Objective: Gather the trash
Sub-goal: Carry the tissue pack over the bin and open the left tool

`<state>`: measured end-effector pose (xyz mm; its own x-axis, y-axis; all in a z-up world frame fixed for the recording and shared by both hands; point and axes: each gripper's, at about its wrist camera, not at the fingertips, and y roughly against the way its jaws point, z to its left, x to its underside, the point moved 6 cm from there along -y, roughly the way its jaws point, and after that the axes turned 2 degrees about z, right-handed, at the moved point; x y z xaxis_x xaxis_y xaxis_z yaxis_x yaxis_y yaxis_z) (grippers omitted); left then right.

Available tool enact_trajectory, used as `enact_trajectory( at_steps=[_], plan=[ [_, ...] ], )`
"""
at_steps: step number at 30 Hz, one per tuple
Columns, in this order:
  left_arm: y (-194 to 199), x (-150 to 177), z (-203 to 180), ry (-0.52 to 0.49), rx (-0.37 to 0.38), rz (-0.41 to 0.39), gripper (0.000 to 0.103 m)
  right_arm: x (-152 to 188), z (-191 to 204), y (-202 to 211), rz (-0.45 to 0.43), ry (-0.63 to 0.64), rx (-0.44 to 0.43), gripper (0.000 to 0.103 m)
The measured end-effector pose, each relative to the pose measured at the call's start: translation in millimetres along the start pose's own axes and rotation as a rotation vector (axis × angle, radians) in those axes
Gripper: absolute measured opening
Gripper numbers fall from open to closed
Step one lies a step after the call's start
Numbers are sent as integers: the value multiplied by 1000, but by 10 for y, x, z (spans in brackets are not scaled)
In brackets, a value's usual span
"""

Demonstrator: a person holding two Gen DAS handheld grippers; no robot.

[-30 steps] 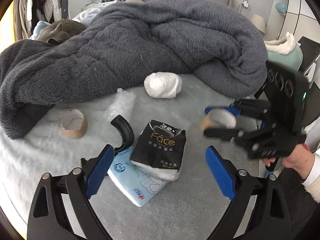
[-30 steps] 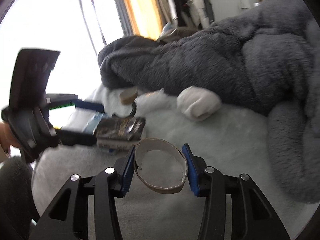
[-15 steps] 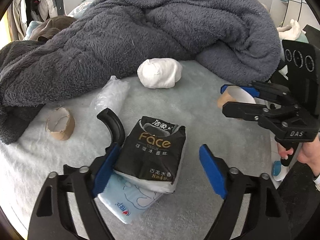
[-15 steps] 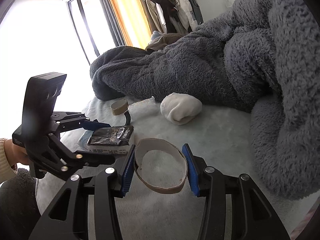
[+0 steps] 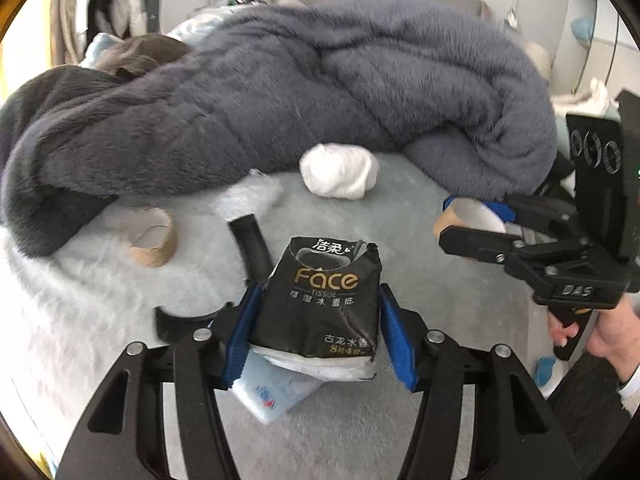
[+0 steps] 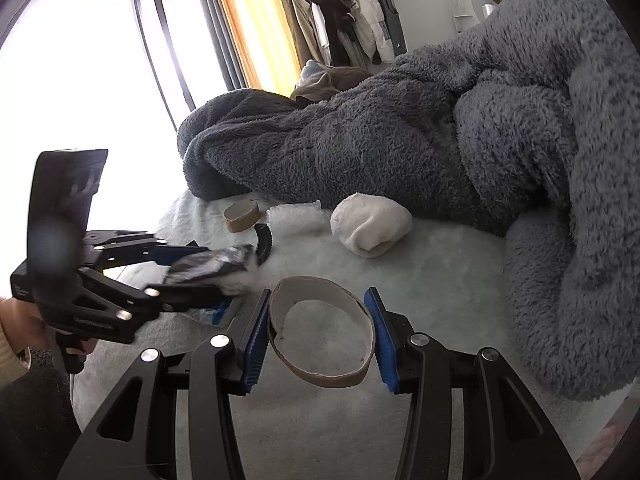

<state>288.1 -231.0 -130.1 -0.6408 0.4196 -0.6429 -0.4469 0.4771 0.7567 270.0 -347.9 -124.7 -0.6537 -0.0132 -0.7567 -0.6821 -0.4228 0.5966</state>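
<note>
A black "Face" tissue pack (image 5: 324, 280) sits between the blue pads of my left gripper (image 5: 319, 312), whose jaws are closing and press on both of its sides. It lies on top of a light blue packet (image 5: 272, 388). From the right wrist view the same pack (image 6: 216, 266) shows blurred in the left gripper (image 6: 212, 270). My right gripper (image 6: 318, 308) is shut on a flattened cardboard ring (image 6: 320, 378), held above the bed; it appears at the right of the left wrist view (image 5: 452, 220).
On the pale bedsheet (image 5: 400, 240) lie a second cardboard ring (image 5: 150, 240), a white wad (image 5: 340, 176), crumpled clear plastic (image 5: 252, 196) and two black curved pieces (image 5: 250, 244). A bulky grey blanket (image 5: 320, 80) fills the far side. A hand (image 5: 612, 332) holds the right gripper.
The left jaws came in from wide apart onto the black tissue pack, which now stands more upright between them. The right gripper still holds its ring and has hardly moved.
</note>
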Motion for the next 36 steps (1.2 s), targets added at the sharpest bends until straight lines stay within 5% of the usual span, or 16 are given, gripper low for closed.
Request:
enact_trajectory(
  at_steps=[16, 36],
  plan=[
    [854, 256, 299, 112, -116, -142, 60, -264, 485, -46, -11, -47, 16, 47],
    [1548, 1120, 1685, 399, -322, -178, 60, -529, 1628, -616, 38, 51, -33, 47]
  ],
)
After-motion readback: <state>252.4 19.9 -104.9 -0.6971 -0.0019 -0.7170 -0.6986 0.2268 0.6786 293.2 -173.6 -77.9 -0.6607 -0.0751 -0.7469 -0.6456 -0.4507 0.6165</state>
